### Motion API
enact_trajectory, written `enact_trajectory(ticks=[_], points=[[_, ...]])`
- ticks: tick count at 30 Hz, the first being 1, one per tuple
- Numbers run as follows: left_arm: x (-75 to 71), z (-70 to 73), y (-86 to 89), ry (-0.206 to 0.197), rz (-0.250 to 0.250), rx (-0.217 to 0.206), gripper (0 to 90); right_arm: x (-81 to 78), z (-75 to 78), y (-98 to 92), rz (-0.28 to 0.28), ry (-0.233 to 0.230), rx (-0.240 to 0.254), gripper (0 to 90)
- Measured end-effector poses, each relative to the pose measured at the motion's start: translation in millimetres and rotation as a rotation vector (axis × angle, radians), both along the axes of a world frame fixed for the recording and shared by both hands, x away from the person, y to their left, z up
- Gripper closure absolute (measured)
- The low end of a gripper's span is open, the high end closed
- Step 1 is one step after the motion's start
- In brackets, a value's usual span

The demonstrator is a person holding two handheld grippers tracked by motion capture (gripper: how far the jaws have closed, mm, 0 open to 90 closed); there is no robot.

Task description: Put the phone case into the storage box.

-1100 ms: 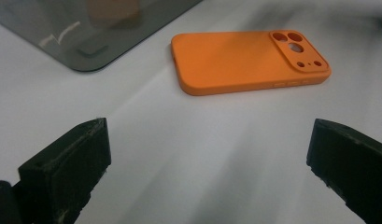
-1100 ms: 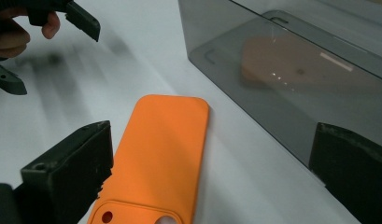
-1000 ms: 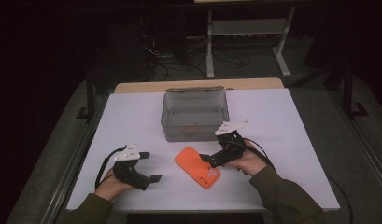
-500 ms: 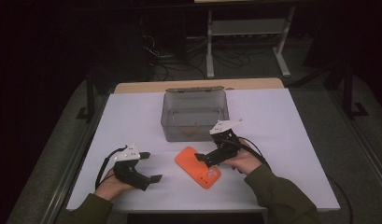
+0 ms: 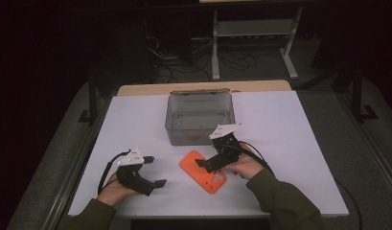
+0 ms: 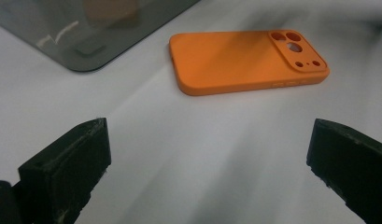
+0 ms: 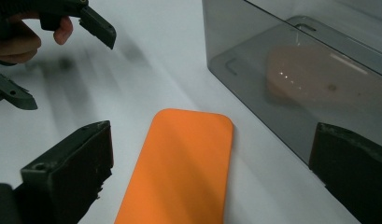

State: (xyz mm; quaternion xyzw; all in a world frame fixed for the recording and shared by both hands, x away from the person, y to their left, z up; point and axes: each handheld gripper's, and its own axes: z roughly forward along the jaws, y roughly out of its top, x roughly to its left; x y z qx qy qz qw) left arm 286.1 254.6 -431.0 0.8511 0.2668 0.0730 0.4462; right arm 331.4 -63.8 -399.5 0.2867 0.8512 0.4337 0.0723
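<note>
At the left our left gripper (image 5: 153,171) rests on the white surface (image 5: 289,124), jaws spread and empty, well apart from the orange phone case (image 5: 203,171). The case lies flat, camera cutouts up, just in front of the grey bin (image 5: 199,117). Our right gripper (image 5: 203,163) hovers over it, jaws spread wide to either side of its near end. Inside the bin we see a pale, blurred shape we cannot identify.

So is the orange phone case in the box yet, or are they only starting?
Only starting. The orange phone case lies flat on the table, outside the grey box. The right claw is open over it, not gripping yet. The left claw waits open. Grabbing and moving it are left.
</note>
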Motion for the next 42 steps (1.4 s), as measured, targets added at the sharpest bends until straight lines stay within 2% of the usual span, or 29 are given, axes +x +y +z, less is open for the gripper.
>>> enact_trajectory(ticks=[12,26,42], points=[[0.9,-0.8,0.2,0.003,0.001,0.006,0.0,-5.3,-3.2,4.4,0.023,0.017,-0.044,0.0],[0.8,-0.5,0.3,0.003,0.001,0.004,0.0,-5.7,-9.5,5.6,0.018,0.051,-0.118,0.0],[0.4,-0.3,0.2,0.001,0.0,0.004,0.0,-7.4,-14.9,9.0,0.016,0.083,-0.166,0.0]])
